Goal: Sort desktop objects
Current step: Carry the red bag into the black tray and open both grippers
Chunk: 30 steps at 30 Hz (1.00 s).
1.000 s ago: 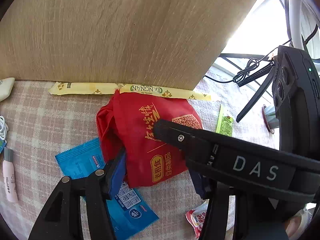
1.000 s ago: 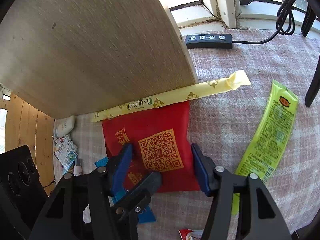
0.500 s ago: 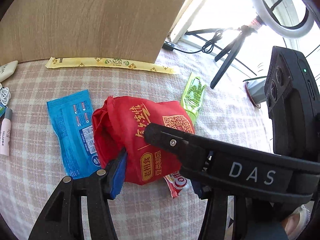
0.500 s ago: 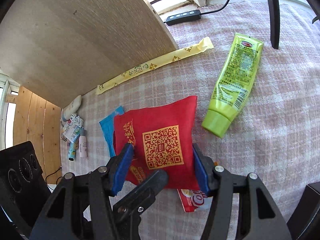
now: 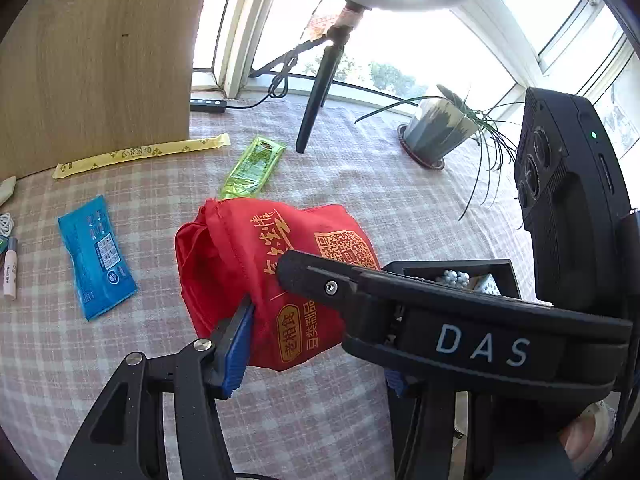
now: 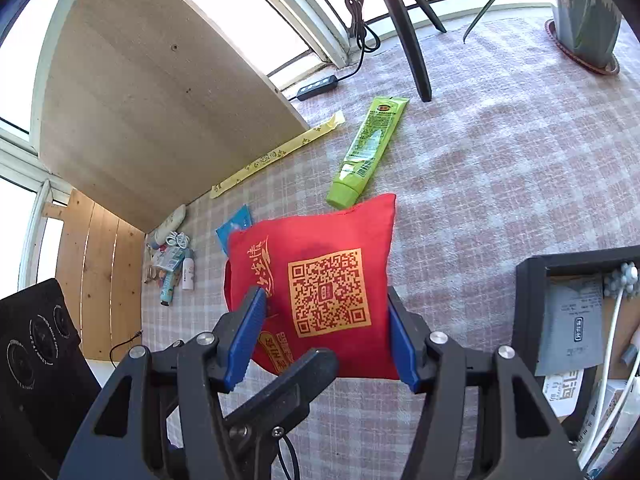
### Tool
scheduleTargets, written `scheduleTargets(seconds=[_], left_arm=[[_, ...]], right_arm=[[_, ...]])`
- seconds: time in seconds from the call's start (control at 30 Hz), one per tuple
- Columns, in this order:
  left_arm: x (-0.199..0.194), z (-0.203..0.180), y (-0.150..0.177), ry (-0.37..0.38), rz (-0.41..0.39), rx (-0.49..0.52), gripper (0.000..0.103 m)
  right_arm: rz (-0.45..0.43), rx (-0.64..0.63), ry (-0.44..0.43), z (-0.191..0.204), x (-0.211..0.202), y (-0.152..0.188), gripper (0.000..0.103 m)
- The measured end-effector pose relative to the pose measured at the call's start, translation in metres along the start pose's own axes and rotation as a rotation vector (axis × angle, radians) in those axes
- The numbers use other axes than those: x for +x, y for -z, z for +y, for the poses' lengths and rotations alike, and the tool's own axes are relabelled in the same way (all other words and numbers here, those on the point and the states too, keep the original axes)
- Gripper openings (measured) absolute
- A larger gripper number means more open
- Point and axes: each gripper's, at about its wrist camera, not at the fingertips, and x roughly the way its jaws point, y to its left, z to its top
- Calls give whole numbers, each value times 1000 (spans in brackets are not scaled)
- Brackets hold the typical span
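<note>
A red cloth bag (image 5: 240,264) with gold lettering and a QR code hangs lifted above the checked tablecloth (image 5: 360,184), held from both sides. My left gripper (image 5: 316,356) is shut on it: its left blue pad presses the bag's lower edge, while its right pad is hidden behind the right gripper's black body. In the right wrist view the same red bag (image 6: 328,280) sits between the two blue pads of my right gripper (image 6: 324,340), which is shut on its sides. One finger of the left gripper crosses in front, below the bag.
A black open box (image 6: 528,320) with papers and cables stands at the right. A green tube (image 6: 368,148), yellow stick packet (image 6: 276,156), blue packet (image 5: 96,256) and small toiletries (image 6: 172,264) lie on the cloth. A wooden board (image 5: 92,60), tripod leg (image 5: 316,104) and potted plant (image 5: 436,132) stand behind.
Both grippers have carried the red bag up and to the right, away from the wooden board. The blue packet stays behind on the cloth and the black box has come into view.
</note>
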Motion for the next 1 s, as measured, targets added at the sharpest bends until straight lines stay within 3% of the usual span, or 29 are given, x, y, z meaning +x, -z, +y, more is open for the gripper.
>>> scheduleTargets(seconds=[0.3,0.57,0.87,1.0], left_arm=[[4,-74,17,80,50,98,51],[16,-122,23,126,97,189,51],[30,-153,31,165,162,248,52],[35,-155,33,127,200,258,54]], right_arm=[[-80,57,60,-54,-64,24,57],[-114,88,123,-87,-98,37,57],[-111,141,165,-119,-120,53,58],[-127,188,183,-131,-130,54,61]])
